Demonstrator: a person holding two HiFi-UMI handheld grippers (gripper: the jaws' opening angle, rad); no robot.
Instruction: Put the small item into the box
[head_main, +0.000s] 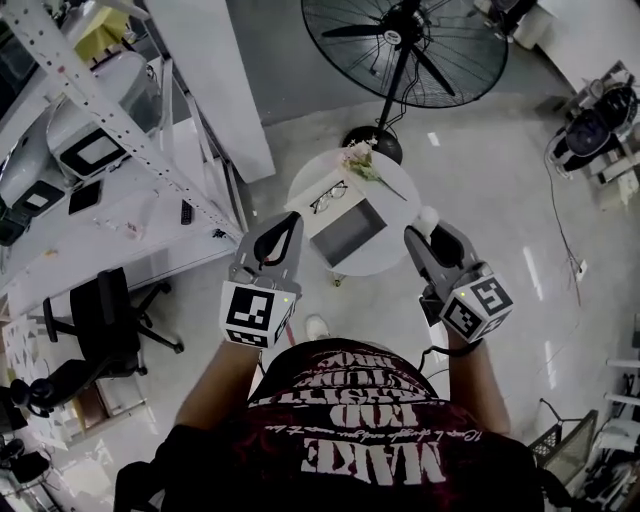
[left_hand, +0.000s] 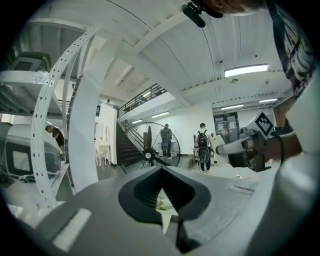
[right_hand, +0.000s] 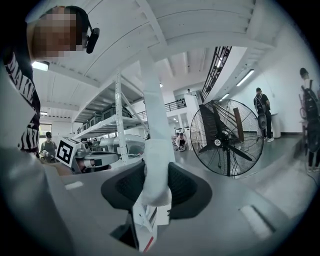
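The open white box (head_main: 349, 231) with a grey inside lies on a small round white table (head_main: 396, 246), in the head view ahead of both grippers. My right gripper (head_main: 428, 236) is held above the table's right edge, shut on a small white item (head_main: 428, 216). In the right gripper view the white item (right_hand: 158, 172) stands up between the jaws. My left gripper (head_main: 284, 224) hangs just left of the table with its jaws closed and nothing between them. The left gripper view shows the left gripper (left_hand: 161, 171) with its tips together.
Black-framed glasses (head_main: 328, 197) and a flower sprig (head_main: 364, 164) lie on the table behind the box. A large floor fan (head_main: 405, 45) stands beyond it. At the left are a white shelving rack (head_main: 110, 130), a white pillar (head_main: 215, 80) and a black office chair (head_main: 105, 320).
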